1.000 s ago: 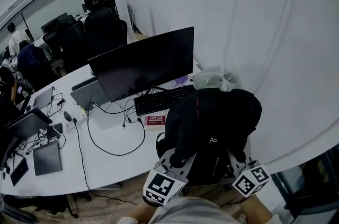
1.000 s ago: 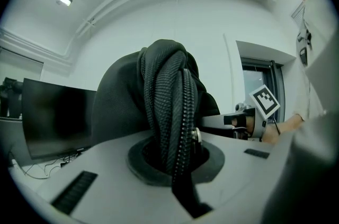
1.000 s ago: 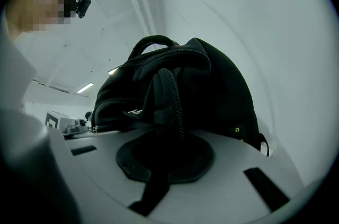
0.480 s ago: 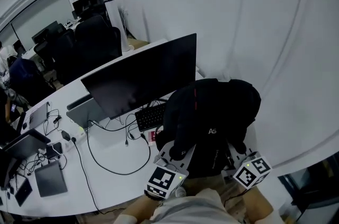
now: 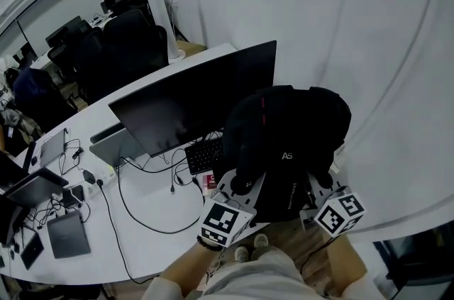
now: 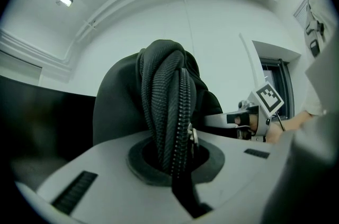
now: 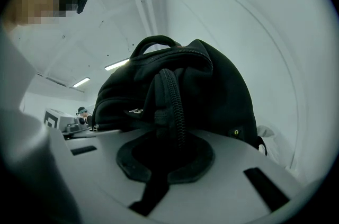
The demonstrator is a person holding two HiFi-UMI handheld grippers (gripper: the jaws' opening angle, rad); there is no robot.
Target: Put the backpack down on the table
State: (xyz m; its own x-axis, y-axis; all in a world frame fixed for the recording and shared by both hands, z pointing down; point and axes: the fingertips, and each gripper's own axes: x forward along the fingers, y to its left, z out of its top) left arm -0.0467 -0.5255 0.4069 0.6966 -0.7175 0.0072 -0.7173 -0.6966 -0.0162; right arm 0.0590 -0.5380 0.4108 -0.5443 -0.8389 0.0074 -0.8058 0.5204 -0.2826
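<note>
The black backpack hangs in the air over the right end of the white table, carried from both sides. In the head view my left gripper grips its lower left edge and my right gripper its lower right edge. The left gripper view shows that gripper shut on a zippered fold of the backpack. My right gripper is likewise shut on a zippered fold of the backpack. The bag's underside is hidden.
A large dark monitor stands left of the backpack, with a black keyboard partly hidden under the bag and a red card beside it. Cables, laptops and tablets lie further left. A white wall runs close on the right.
Both grippers have carried the backpack forward over the table's end. It now covers the keyboard's right part and the pale bundle that showed by the wall.
</note>
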